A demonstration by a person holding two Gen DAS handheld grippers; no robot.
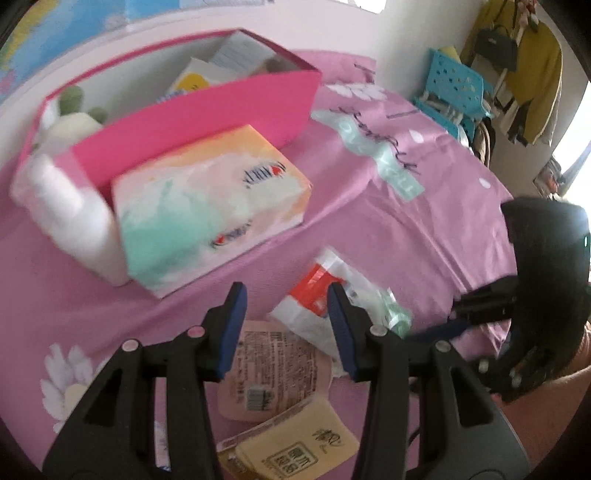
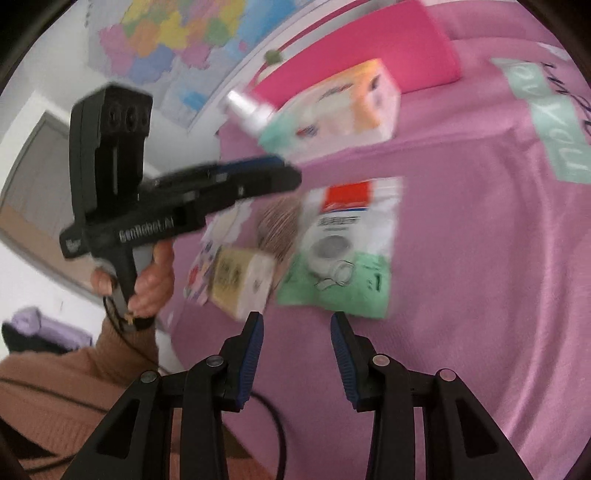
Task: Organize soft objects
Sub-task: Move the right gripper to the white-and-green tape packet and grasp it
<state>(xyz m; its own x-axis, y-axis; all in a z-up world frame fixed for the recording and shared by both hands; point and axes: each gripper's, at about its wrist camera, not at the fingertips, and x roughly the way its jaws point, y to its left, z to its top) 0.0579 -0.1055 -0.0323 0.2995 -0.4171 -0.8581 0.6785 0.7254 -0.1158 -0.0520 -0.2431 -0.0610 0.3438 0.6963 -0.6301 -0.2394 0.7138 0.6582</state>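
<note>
A pink open box (image 1: 207,110) stands on the pink bed sheet (image 1: 406,206) and holds a plush toy (image 1: 70,125) and packs. A pastel tissue pack (image 1: 210,206) lies in front of it, also in the right wrist view (image 2: 332,110). My left gripper (image 1: 286,325) is open and empty above a round pink sachet (image 1: 273,373), with a white, red and green bag (image 1: 343,299) just beyond. A yellow tissue pack (image 1: 299,446) lies nearer. My right gripper (image 2: 297,347) is open and empty, just short of the same bag (image 2: 343,251) and the yellow pack (image 2: 240,280).
A white bottle (image 1: 74,214) lies beside the box's left end. A blue plastic chair (image 1: 454,92) and hanging clothes (image 1: 524,74) stand past the bed at the right. A map (image 2: 177,33) hangs on the wall. The left gripper's body (image 2: 155,199) shows in the right wrist view.
</note>
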